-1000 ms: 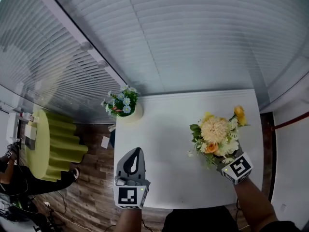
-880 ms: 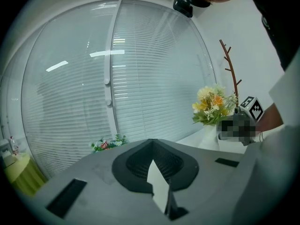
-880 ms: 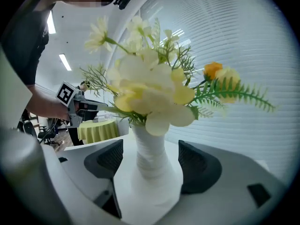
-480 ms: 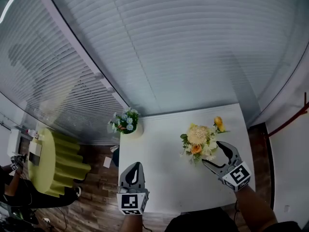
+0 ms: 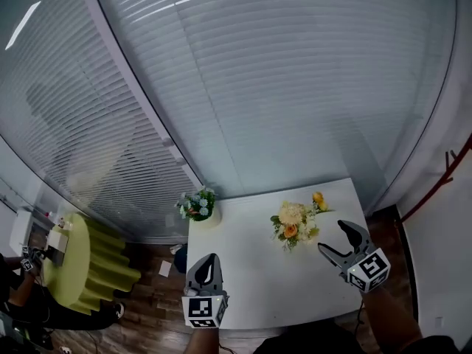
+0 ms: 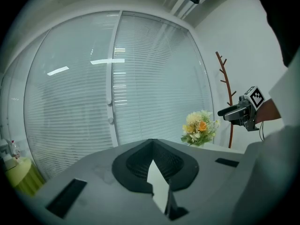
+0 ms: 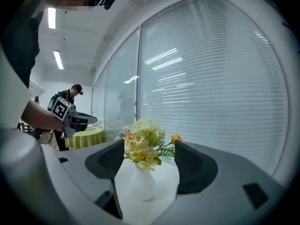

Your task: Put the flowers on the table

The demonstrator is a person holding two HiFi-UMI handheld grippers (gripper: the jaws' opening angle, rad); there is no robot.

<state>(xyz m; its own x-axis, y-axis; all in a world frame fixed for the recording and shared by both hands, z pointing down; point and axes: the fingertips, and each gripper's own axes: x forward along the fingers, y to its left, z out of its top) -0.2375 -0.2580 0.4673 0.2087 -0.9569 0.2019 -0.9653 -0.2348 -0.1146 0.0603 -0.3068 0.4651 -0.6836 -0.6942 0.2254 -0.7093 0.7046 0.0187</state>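
A bouquet of yellow, white and orange flowers [image 5: 294, 222] stands in a white vase [image 7: 143, 184] on the white table [image 5: 258, 279], toward its far right. My right gripper [image 5: 332, 237] is open and just short of the bouquet, with nothing between its jaws. In the right gripper view the flowers [image 7: 143, 144] stand ahead, framed by the spread jaws but apart from them. My left gripper [image 5: 208, 259] is shut and empty over the table's near left edge. From the left gripper view the flowers [image 6: 200, 128] and the right gripper [image 6: 238, 112] show at the right.
A small pot of blue and white flowers [image 5: 197, 205] stands at the table's far left corner. Window blinds [image 5: 280, 87] rise behind the table. A yellow-green round table [image 5: 85, 260] and a person [image 5: 18, 286] are at the left on a wooden floor. A brown coat stand [image 5: 442, 179] is at the right.
My right gripper has let go of the bouquet, opened, and drawn back toward me. The bouquet now stands alone on the table. The left gripper has hardly moved.
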